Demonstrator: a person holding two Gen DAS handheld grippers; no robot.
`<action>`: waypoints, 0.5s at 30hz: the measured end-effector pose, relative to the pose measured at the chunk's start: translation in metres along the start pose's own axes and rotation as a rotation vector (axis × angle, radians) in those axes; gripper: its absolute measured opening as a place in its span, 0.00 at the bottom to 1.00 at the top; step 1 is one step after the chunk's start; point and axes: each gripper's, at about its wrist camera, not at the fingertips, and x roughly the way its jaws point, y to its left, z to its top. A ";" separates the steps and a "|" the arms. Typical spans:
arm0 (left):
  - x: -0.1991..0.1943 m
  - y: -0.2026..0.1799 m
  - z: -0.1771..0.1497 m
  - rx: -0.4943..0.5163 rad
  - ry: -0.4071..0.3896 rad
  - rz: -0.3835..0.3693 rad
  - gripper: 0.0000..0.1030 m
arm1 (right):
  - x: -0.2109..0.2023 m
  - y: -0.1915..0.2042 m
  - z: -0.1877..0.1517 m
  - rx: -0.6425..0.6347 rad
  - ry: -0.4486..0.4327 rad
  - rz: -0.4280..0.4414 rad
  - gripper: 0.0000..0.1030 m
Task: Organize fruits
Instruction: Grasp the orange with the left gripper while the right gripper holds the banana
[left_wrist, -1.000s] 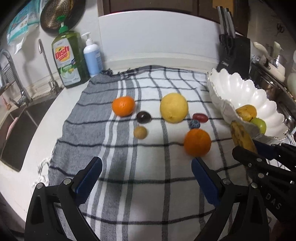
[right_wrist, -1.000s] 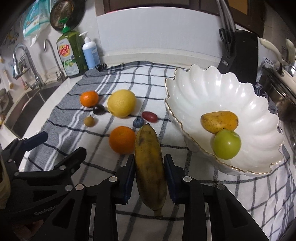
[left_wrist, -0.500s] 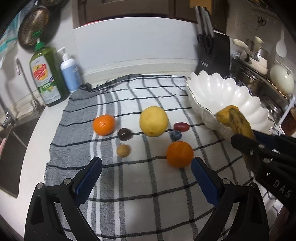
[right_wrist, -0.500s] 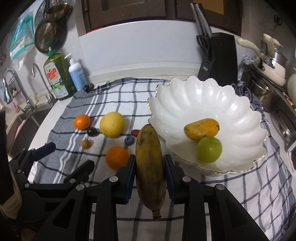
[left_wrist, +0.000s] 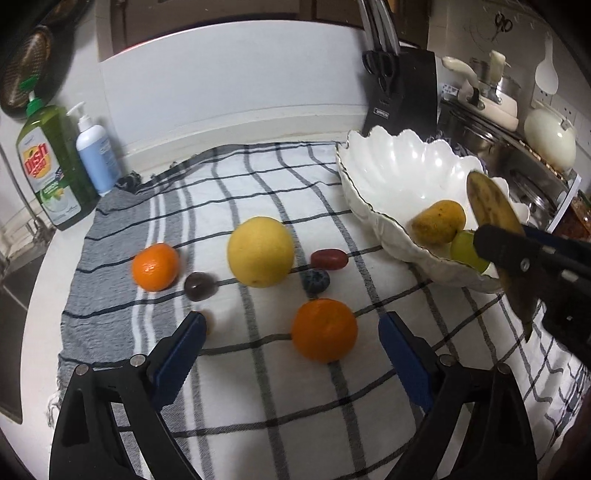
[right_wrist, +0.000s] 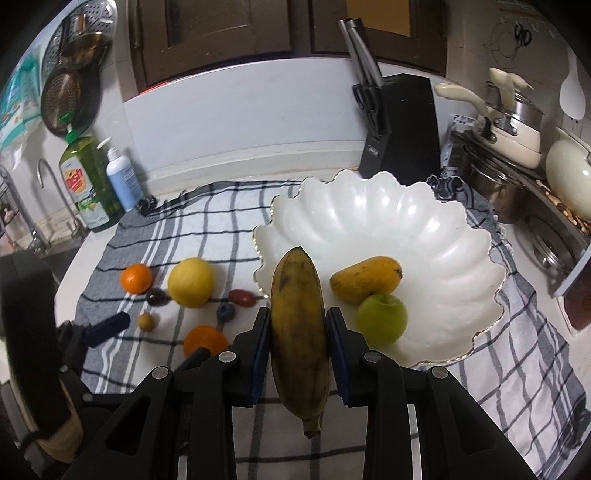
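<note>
Banana (right_wrist: 300, 325) now over bowl (right_wrist: 436, 236) rim, checked cloth (right_wrist: 517, 350) beneath.

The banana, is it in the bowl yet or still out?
Out. The right gripper is shut on the banana, its tip over the white bowl's near rim, above the mango and green apple.

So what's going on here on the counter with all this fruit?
A person is sorting fruit into the white bowl with two handheld grippers. The right gripper is shut on a banana, holding it at the bowl's near rim, not yet set down. A mango and a green apple already lie in the bowl. The left gripper is open above the checked cloth, near an orange.
</note>
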 end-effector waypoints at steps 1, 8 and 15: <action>0.003 -0.001 0.000 0.002 0.004 0.001 0.89 | 0.001 0.000 0.000 0.002 -0.001 -0.004 0.30; 0.022 -0.008 -0.003 0.005 0.041 -0.015 0.80 | 0.005 -0.001 0.003 0.004 -0.008 -0.019 0.30; 0.037 -0.014 -0.003 0.009 0.073 -0.031 0.64 | 0.016 -0.006 0.003 0.024 0.007 -0.021 0.30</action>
